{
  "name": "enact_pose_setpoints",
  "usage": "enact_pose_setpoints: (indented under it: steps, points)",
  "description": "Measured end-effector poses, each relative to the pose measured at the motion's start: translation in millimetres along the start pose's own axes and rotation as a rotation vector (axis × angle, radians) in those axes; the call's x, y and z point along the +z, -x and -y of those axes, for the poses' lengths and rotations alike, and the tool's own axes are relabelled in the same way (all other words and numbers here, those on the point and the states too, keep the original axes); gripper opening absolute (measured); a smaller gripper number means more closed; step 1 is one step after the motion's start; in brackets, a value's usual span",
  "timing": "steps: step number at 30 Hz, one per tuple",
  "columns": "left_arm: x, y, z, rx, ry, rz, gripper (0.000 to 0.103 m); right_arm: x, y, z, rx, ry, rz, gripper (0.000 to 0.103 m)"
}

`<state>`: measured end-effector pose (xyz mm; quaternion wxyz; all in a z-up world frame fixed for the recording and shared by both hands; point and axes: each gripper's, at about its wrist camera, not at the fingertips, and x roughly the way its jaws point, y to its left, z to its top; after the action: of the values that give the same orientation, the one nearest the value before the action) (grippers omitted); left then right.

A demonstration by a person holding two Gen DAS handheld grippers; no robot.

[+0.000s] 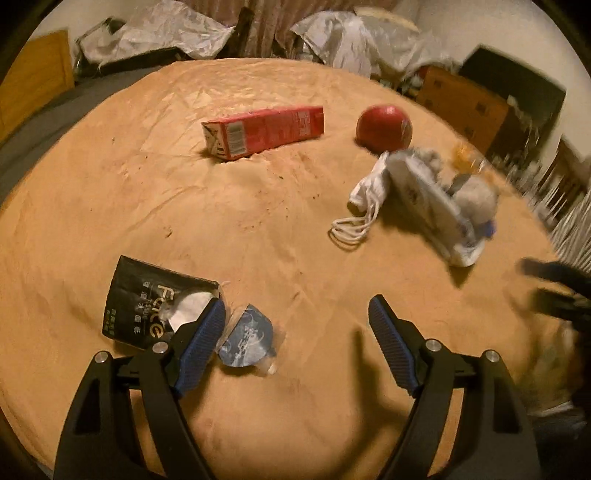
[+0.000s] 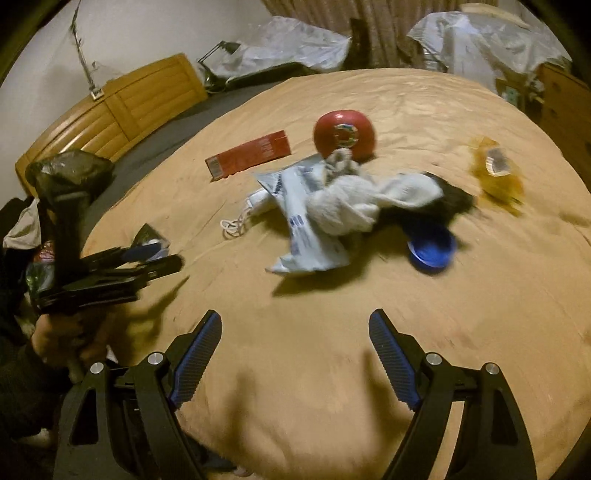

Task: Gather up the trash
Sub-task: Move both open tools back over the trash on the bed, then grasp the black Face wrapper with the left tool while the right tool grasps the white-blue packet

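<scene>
Trash lies spread over a tan bedspread (image 1: pixel 258 229). In the left wrist view my left gripper (image 1: pixel 297 314) is open above the cloth, nothing between its blue pads. A blue wrapper (image 1: pixel 246 341) lies just inside its left finger, and a black tissue pack (image 1: pixel 155 306) sits beside that finger. Farther off lie a red carton (image 1: pixel 264 131), a red round tin (image 1: pixel 384 127) and a white plastic bag with grey rags (image 1: pixel 432 199). In the right wrist view my right gripper (image 2: pixel 295 328) is open and empty, short of the white bag and rags (image 2: pixel 325 218). A blue bowl (image 2: pixel 432 247) and a yellow wrapper (image 2: pixel 498 173) lie to the right.
A wooden headboard (image 2: pixel 122 107) runs along the left beside a grey mattress strip. Crumpled silver sheeting (image 1: pixel 177 33) and dark furniture (image 1: pixel 517 88) stand behind the bed. The left gripper (image 2: pixel 110 273) and the hand holding it show at the left in the right wrist view.
</scene>
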<state>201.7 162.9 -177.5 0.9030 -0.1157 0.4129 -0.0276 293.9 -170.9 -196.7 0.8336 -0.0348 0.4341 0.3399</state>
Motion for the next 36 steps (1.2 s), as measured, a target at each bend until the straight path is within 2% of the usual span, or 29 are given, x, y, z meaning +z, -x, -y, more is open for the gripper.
enact_pose_setpoints:
  steps: [2, 6, 12, 15, 17, 21, 23, 25, 27, 32, 36]
  points:
    - [-2.7, 12.1, -9.8, -0.041, 0.044, 0.035, 0.077, 8.6, -11.2, -2.0, 0.003, 0.011, 0.000, 0.082]
    - [-6.9, 29.3, -13.8, -0.031, 0.032, 0.101, 0.081, 23.9, -28.1, -2.5, -0.009, 0.039, 0.003, 0.082]
    - [-1.5, 48.7, -6.4, -0.157, -0.041, 0.187, 0.081, 35.6, -43.5, 3.9, -0.007, 0.038, 0.009, 0.082]
    - [0.1, 63.4, -0.6, -0.196, -0.075, 0.242, 0.081, 37.5, -48.1, 2.3, -0.010, 0.054, 0.011, 0.082]
    - [-0.8, 71.2, 0.3, -0.178, -0.084, 0.263, 0.082, 38.2, -49.6, 1.3, -0.012, 0.065, 0.013, 0.082]
    - [-7.4, 83.6, -13.2, -0.073, -0.069, 0.277, 0.089, 39.7, -50.9, 0.3, -0.017, 0.079, 0.015, 0.082]
    - [-8.5, 80.2, -20.7, -0.040, -0.060, 0.254, 0.090, 39.0, -51.2, 0.5, -0.016, 0.078, 0.012, 0.082]
    - [-7.7, 70.0, -22.5, 0.028, -0.066, 0.221, 0.089, 37.5, -51.5, 0.5, -0.015, 0.074, 0.003, 0.082]
    - [-8.2, 63.2, -24.9, 0.025, -0.067, 0.196, 0.089, 35.4, -49.6, -0.9, -0.009, 0.074, -0.001, 0.082]
    - [-5.5, 46.6, -29.8, 0.135, -0.045, 0.162, 0.090, 27.9, -31.0, -6.4, -0.007, 0.106, -0.002, 0.082]
    - [-6.4, 32.7, -32.1, 0.158, -0.029, 0.121, 0.089, 26.2, -19.6, -7.2, 0.008, 0.128, -0.009, 0.082]
